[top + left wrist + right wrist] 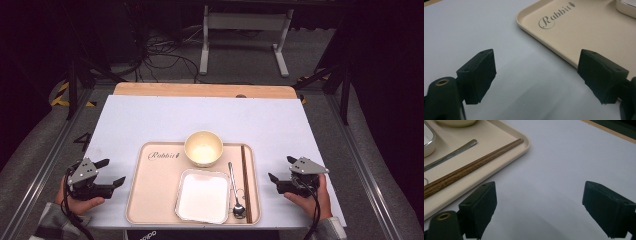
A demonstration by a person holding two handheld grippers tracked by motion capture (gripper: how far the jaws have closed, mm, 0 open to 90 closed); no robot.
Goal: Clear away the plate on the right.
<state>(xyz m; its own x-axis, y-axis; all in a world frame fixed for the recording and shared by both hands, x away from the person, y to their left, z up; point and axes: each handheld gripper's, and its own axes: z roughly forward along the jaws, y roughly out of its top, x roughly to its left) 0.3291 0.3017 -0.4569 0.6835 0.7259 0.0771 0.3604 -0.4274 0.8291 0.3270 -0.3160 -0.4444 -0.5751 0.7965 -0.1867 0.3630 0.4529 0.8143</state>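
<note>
Nearest to the camera, at the front edge of the surface, both tools rest beside the tray, one on each side. On the left side, the left tool stands with its jaws wide apart and nothing between them, just off the left rim of the tray. Inside the tray, the round bowl sits at the far edge, the square white dish at the front, then the spoon, and the chopsticks lie along the right rim. Their long axis runs from the front to the far side. On the right side, the right tool is also spread open and empty. The chopsticks lie to its left, so I judge the right hand is nearer to them.
</note>
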